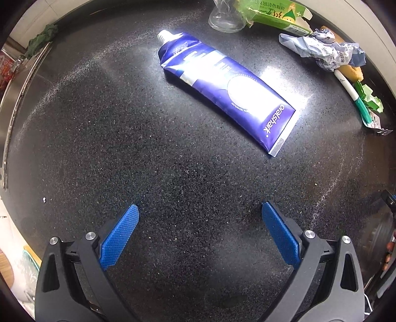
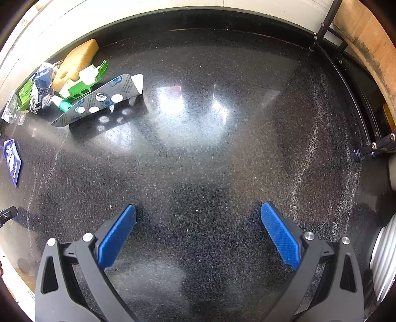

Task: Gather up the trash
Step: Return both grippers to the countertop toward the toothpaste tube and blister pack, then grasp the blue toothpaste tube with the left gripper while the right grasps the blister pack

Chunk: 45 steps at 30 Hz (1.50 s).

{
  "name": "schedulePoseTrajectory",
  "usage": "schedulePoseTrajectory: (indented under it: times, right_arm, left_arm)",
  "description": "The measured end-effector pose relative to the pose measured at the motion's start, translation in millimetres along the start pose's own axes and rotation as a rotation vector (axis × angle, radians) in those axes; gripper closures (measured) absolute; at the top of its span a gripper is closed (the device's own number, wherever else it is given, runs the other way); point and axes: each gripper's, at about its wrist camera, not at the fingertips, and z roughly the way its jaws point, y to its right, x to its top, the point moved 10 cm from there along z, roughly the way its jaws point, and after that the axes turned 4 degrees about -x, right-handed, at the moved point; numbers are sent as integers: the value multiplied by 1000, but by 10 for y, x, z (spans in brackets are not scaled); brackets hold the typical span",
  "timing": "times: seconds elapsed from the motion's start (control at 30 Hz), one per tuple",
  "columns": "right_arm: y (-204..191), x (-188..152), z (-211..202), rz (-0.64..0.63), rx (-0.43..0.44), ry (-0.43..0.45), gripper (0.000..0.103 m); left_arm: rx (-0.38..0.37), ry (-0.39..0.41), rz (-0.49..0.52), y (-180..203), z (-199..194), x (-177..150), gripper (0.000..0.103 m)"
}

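Both tools are spread wide and hold nothing: the left gripper point(image 1: 199, 205) hangs over bare black counter point(image 1: 99, 138), and the right gripper point(image 2: 198, 206) does the same over another empty stretch. The trash lies ahead of them. A purple toothpaste tube point(image 1: 226, 88) lies flat and capless, well clear of the left fingers; glare washes out most of its print. Past it, along the back edge, sit a clear plastic piece point(image 1: 222, 21) and a green carton point(image 1: 277, 14), both cut off by the top of the left view. To their right is a crumpled paper wad point(image 1: 321, 50), which covers most of a yellow sponge point(image 1: 354, 71), with a teal-tipped pen point(image 1: 351, 93) beside it. The right view shows the same heap far off at its upper left: the sponge, a green and white plastic scrap point(image 2: 84, 83), and an empty blister pack point(image 2: 99, 101) propped at a tilt, its writing too small to read. Only a corner of the tube shows at that view's left edge.
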Motion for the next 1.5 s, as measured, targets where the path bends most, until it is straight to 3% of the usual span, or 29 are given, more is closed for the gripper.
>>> schedulePoseTrajectory:
  times: [0.53, 1.27, 1.5]
  right_arm:
    - [-8, -42, -29, -54, 16, 19, 5]
    - [-48, -37, -87, -93, 30, 55, 5]
    - [-170, 104, -74, -121, 40, 69, 5]
  left_arm:
    - [2, 0, 7, 32, -27, -125, 5]
    - [-2, 34, 21, 105, -47, -9, 5]
    - [2, 44, -17, 122, -51, 226, 5]
